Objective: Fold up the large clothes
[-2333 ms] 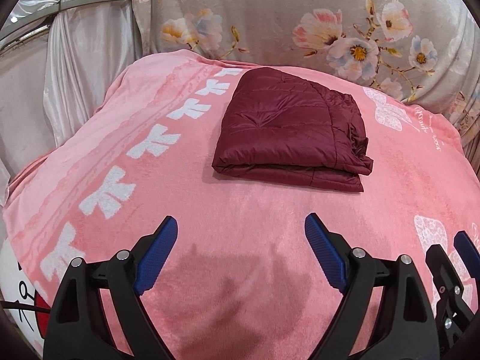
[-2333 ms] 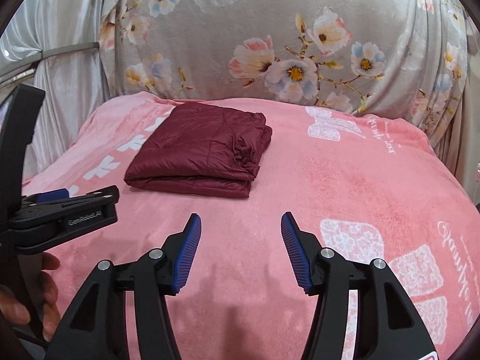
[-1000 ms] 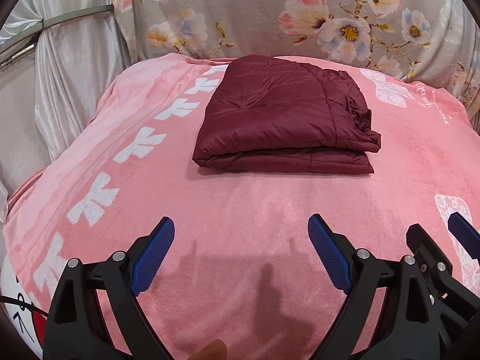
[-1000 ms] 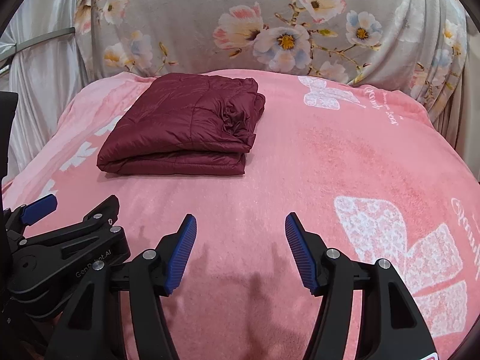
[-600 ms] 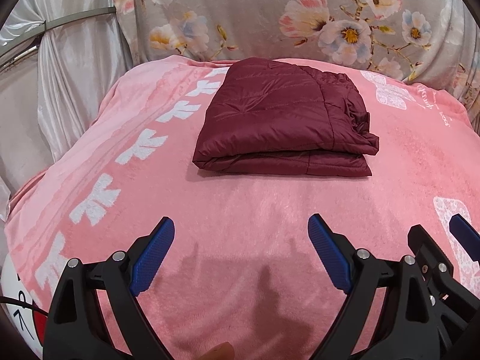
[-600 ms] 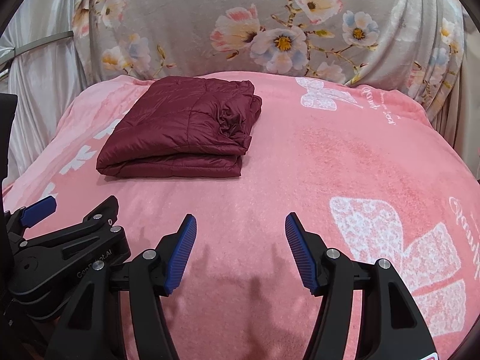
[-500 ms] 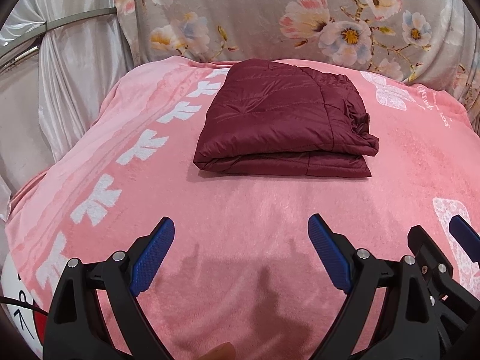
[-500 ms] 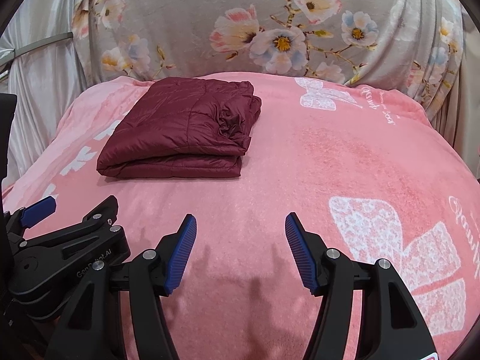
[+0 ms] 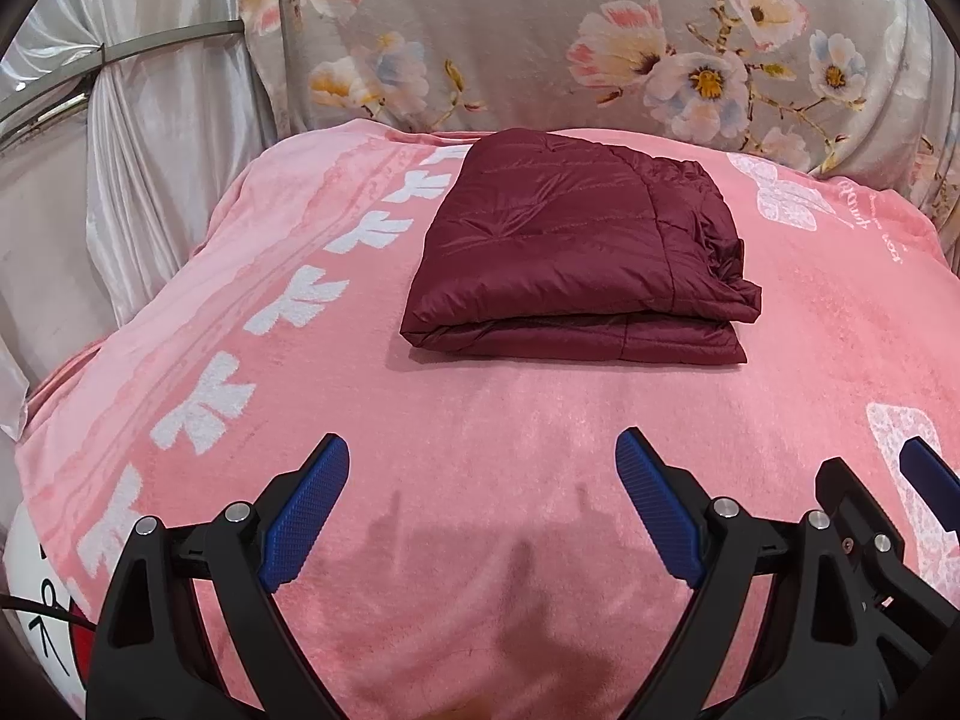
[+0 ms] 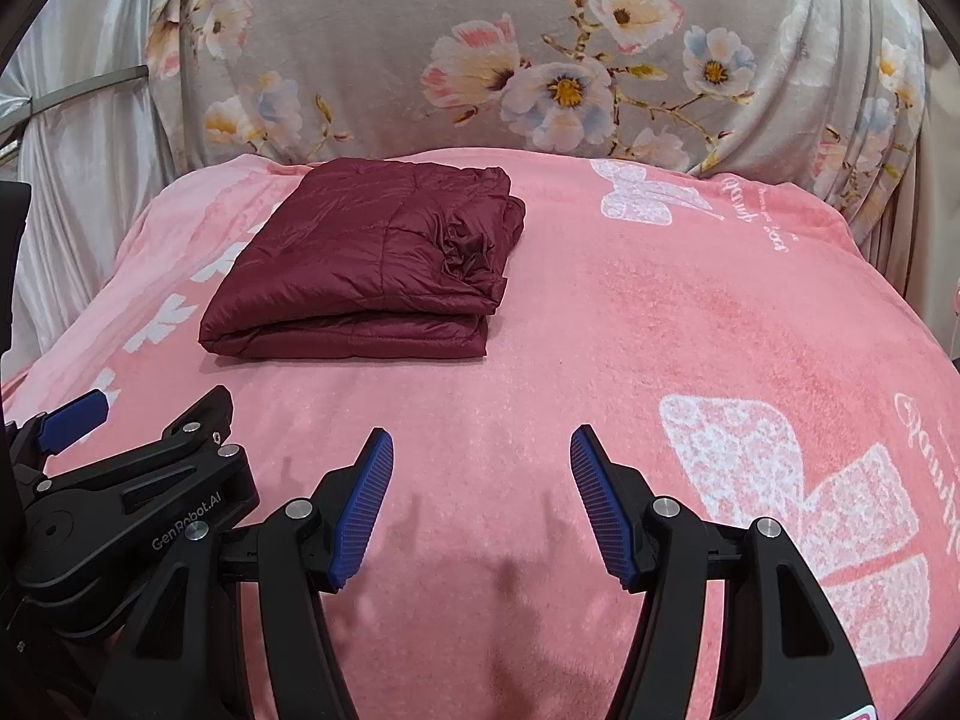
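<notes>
On the left edge of the left wrist view, at about nine o'clock, a pale satin curtain point(image 9: 138, 138) hung gathered by a grey band. A pink blanket point(image 9: 492, 420) with a row of white bows point(image 9: 204, 402) covered the bed and filled most of both views. The maroon jacket point(image 9: 576, 252) lay folded into a neat rectangle on the blanket toward twelve o'clock in the left wrist view, its bunched edge facing three o'clock; it touched neither tool. In the right wrist view the same jacket point(image 10: 366, 270) sat at around eleven o'clock, near the far edge of the blanket. Behind it, at twelve o'clock, a grey floral cloth point(image 9: 540, 36) rose as a backdrop.

The left gripper point(image 9: 483, 507) hovered over bare blanket at six o'clock, well short of the jacket, its blue pads point(image 9: 306, 510) spread wide with nothing between them. The right gripper point(image 10: 482, 507) did likewise in its own view, released and empty, its jaws set somewhat narrower, the pads point(image 10: 363, 507) clear of the fabric. In the right wrist view the left gripper's black frame showed at eight o'clock, just beside the right one. A large white bow print point(image 10: 810, 516) lay on the blanket at four o'clock.
</notes>
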